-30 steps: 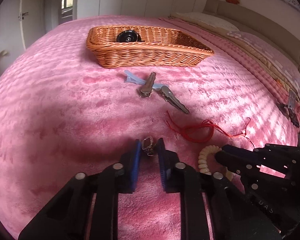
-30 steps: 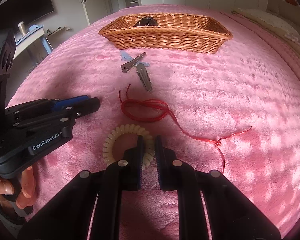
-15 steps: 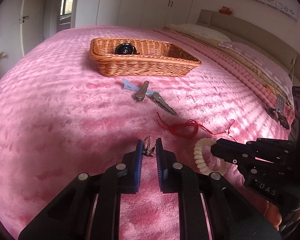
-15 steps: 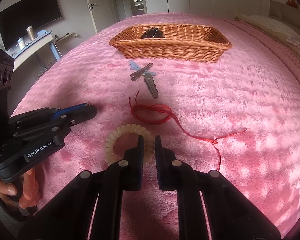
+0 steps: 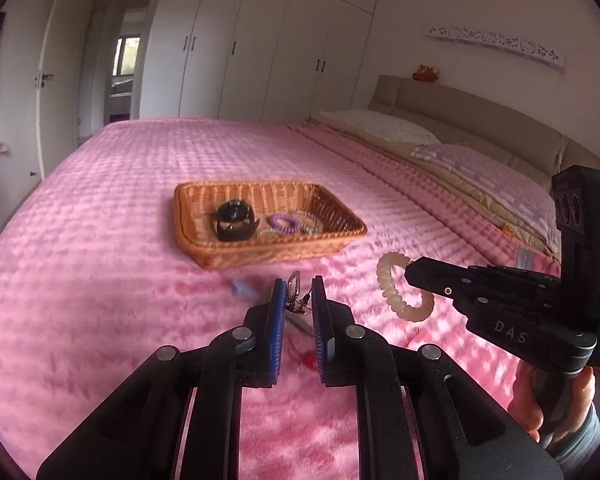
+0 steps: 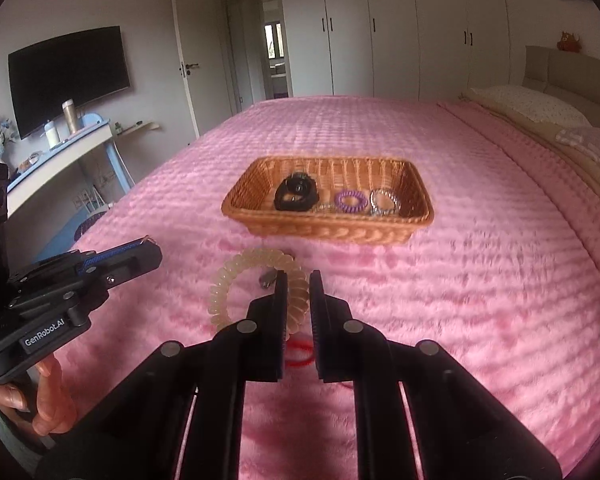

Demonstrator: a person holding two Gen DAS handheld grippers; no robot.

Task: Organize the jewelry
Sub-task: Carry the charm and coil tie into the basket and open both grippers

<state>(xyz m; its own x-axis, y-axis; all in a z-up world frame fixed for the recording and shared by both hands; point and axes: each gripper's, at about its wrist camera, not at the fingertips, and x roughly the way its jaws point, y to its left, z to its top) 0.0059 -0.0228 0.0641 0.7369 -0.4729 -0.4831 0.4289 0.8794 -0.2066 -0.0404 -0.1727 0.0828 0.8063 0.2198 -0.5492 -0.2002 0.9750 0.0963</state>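
My left gripper (image 5: 296, 290) is shut on a small metal earring (image 5: 294, 285) and holds it above the pink bedspread (image 5: 100, 280). My right gripper (image 6: 299, 280) is shut on a cream spiral hair tie (image 6: 236, 276), also lifted; the hair tie also shows in the left wrist view (image 5: 392, 292). A wicker basket (image 6: 260, 218) lies ahead of both, holding a black round object (image 6: 296, 196), a purple spiral tie (image 6: 352, 201) and a clear beaded ring (image 6: 384, 200). A red string (image 6: 300, 354) lies on the bed below the right gripper. Hair clips are mostly hidden behind the fingers.
Pillows (image 5: 376, 124) and a beige headboard (image 5: 480, 112) run along the right side of the bed. A desk (image 6: 56, 156) and a wall TV (image 6: 68, 76) stand to the left. White wardrobes (image 5: 280, 48) line the far wall.
Both grippers have risen off the bedspread, the left with the earring and the right with the hair tie. Both views now tilt up, so the basket's contents show.
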